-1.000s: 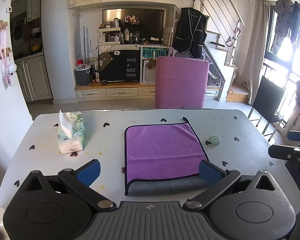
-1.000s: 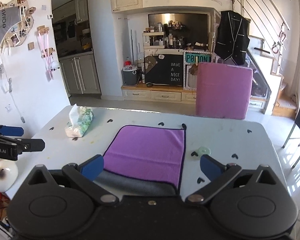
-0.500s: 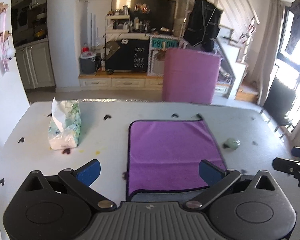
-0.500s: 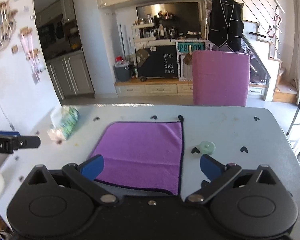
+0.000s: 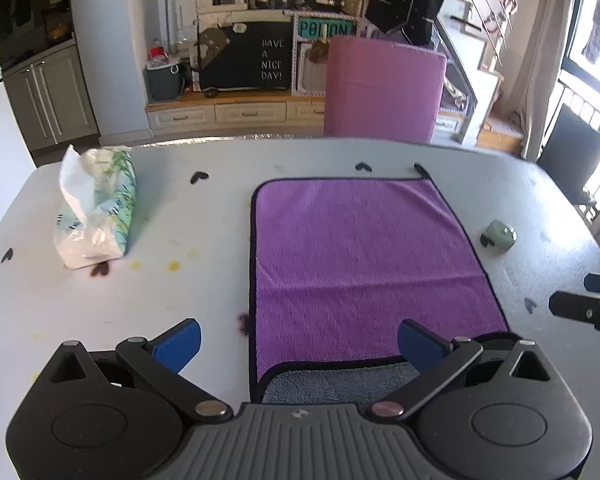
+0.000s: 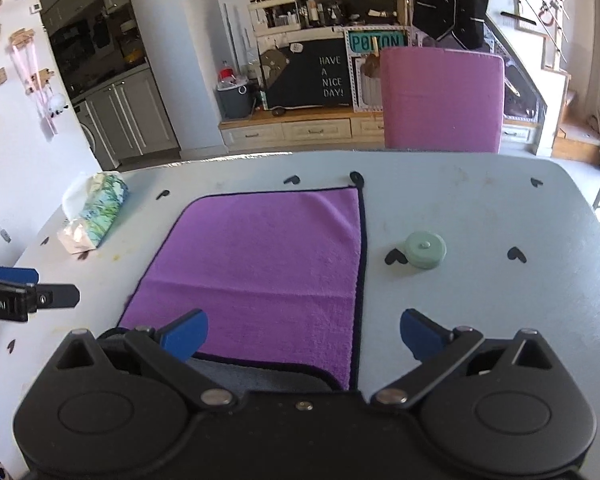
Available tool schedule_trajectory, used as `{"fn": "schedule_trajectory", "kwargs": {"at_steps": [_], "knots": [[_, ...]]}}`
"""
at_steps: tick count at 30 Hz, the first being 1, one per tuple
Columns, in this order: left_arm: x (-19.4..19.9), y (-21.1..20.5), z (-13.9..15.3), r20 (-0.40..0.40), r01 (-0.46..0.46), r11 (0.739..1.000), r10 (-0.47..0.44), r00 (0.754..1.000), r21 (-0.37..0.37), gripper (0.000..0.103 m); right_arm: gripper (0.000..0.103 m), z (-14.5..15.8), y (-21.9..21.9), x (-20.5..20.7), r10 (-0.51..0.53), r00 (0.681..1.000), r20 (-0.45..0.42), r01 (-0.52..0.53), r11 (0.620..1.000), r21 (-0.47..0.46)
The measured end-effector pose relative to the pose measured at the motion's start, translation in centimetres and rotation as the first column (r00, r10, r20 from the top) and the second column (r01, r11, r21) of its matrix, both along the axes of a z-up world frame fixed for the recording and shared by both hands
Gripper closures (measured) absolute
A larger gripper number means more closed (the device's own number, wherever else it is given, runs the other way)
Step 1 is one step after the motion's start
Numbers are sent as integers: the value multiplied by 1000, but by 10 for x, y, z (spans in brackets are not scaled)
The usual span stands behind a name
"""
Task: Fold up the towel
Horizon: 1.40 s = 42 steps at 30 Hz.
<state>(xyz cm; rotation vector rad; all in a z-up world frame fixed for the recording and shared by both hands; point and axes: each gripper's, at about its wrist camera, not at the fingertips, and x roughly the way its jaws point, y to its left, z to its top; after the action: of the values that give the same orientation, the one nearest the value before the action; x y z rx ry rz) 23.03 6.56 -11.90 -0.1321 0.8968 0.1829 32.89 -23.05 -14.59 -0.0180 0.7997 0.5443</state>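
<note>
White table (image 5: 148,304) with heart marks lay under your grippers, purple towel (image 5: 360,256) flat at its middle, long axis running away from you, black-edged, grey underside showing at the near edge, your left gripper (image 5: 298,338) and right gripper (image 6: 304,332) spread wide, holding nothing.

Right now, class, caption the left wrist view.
Open left hand-held gripper poised over purple towel on white table.

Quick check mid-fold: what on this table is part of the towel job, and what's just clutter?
Job:
purple towel
left gripper, open
right gripper, open

Clutter:
tissue pack
green round disc
pink chair beyond the table
</note>
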Motion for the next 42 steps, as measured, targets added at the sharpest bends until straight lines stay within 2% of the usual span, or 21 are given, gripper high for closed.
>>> {"fn": "schedule_trajectory", "kwargs": {"at_steps": [7,13,17,21,23,29,31,42], "knots": [[16,4,-25,-69,12,1000,-13,998,-4,0,0,-26,5,16,-1,997,-71,2,1000,6],[26,14,-46,-161,7,997,-18,987,-70,0,1,-45,5,30,3,987,-159,0,1000,19],[26,22,-57,-164,-1,993,-17,986,-114,0,3,-54,4,38,1,978,-211,4,1000,25],[24,32,-65,-161,-7,980,-26,987,-199,1,16,-59,3,43,13,967,-256,-6,1000,27],[24,36,-65,-157,-16,974,-21,987,-226,7,27,-61,2,45,18,961,-277,-12,1000,26],[26,42,-67,-161,-29,955,-19,987,-294,30,44,-66,0,48,35,949,-314,-30,999,23],[27,41,-67,-166,-19,955,-32,986,-297,38,48,-67,-1,49,44,945,-323,-40,999,19],[28,45,-77,-228,-11,965,-51,972,-263,48,63,-75,-1,52,66,935,-350,-85,996,-41]]}}
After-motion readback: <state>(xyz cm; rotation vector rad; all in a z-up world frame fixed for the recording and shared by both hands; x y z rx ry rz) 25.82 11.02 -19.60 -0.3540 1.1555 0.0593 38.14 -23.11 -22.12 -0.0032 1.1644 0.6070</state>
